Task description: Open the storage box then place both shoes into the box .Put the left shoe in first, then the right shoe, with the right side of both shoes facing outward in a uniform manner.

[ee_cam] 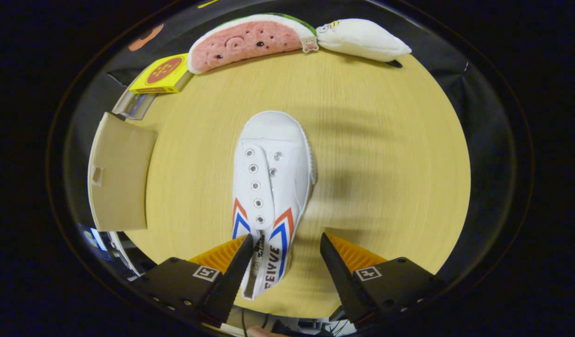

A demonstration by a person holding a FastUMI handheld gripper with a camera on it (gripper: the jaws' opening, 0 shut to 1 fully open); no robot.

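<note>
Your claw point(286, 243) is spread wide, gripping nothing. The white shoe point(268, 187) lies on the counter point(385, 140), heel between the fingers and close by the left one, toe pointing away. Its tongue shows partial lettering, "FEIVVE"-like, cut off. Left of the shoe: cardboard box flap point(121, 173). Beyond the shoe: yellow box point(163, 74), print unreadable; watermelon plush point(250, 40); white plush point(362, 40).

One white shoe point(272, 187) mid-table, with two plush toys, one yellow box point(162, 74) and one brown cardboard flap point(121, 173) around it, plus two spread gripper fingers point(231, 271).
</note>
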